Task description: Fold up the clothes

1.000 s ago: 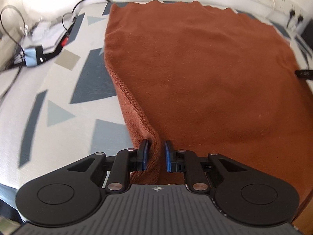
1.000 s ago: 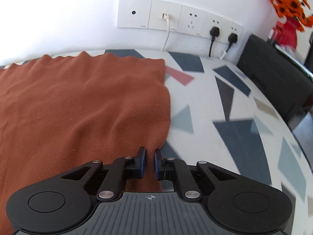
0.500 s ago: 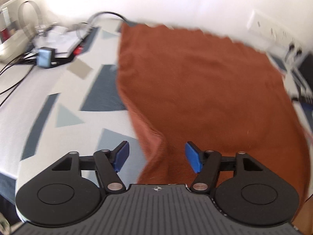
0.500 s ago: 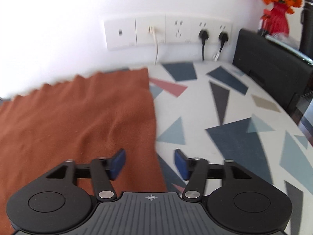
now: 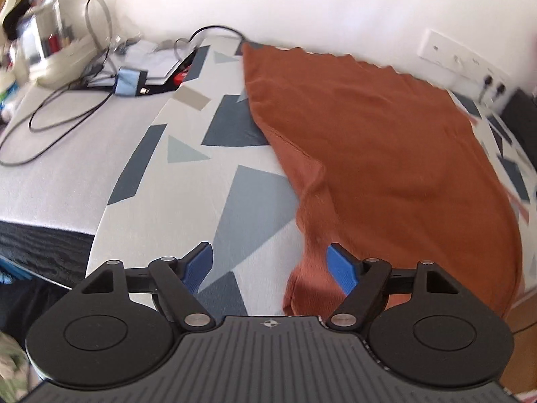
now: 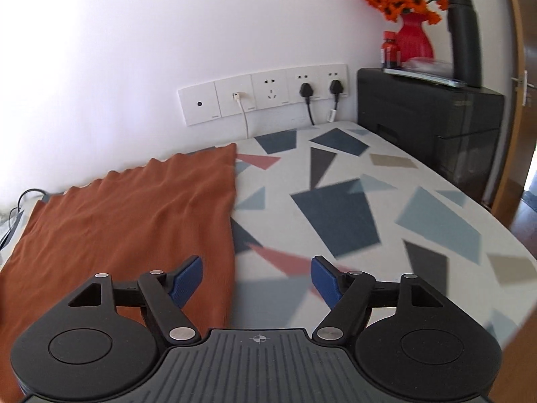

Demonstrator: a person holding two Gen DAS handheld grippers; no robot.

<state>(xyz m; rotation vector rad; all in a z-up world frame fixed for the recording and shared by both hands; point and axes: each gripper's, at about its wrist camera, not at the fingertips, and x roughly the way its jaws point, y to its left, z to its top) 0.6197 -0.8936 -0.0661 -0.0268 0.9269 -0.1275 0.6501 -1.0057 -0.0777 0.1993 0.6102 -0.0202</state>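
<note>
Left wrist view: rust cloth (image 5: 386, 141) soft, limp, lies across table (image 5: 161, 174); grab near-edge corners. Left gripper (image 5: 270, 263) & right gripper (image 6: 256, 277) both wide, empty.

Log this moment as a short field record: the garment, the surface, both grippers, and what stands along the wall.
garment: rust-brown cloth, spread flat, near edge hanging over the table's front
surface: table with geometric-patterned cover
left gripper: open, holding nothing, at the cloth's near left corner
right gripper: open, holding nothing, at the cloth's right edge
wall: socket strip with plugs in it
right of table: black cabinet bearing red vase and dark bottle
</note>
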